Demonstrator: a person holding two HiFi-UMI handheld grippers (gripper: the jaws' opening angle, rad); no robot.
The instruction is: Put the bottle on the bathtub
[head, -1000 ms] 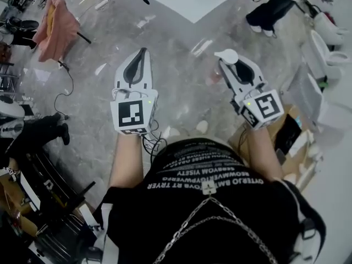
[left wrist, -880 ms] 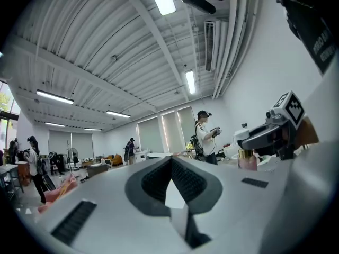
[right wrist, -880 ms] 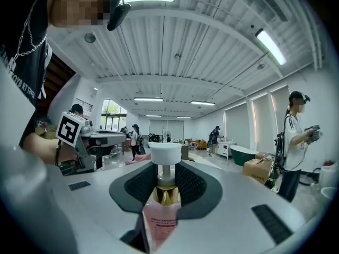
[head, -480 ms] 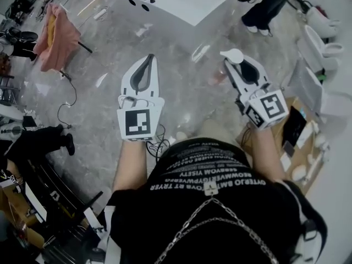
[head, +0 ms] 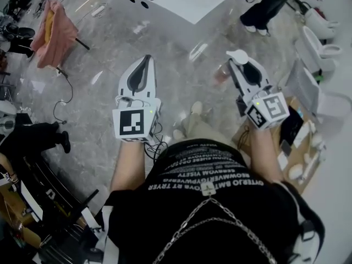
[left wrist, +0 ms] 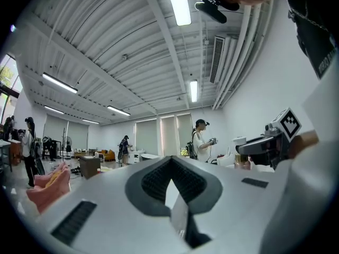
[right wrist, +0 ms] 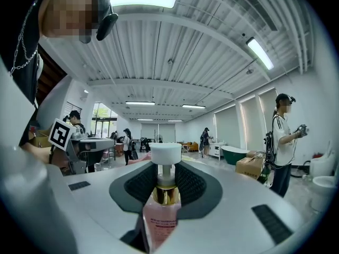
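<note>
The person's leg [head: 201, 130] has swung forward into view; its shoe [head: 196, 108] lies further ahead.

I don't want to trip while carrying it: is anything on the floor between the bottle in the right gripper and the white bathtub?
Nothing visible does. The grey floor from the bottle in the right gripper to the bathtub shows only reflections; a person stands off to its right.

head view: steeply down | gripper views: level, close | shared: right hand-held gripper [head: 243, 66]

Glossy pink translucent plastic pump bottle [right wrist: 160, 224]; shiny gold metallic collar [right wrist: 166, 194]; matt white cap [right wrist: 166, 153]. Polished, reflective grey marble-look floor [head: 165, 37].
</note>
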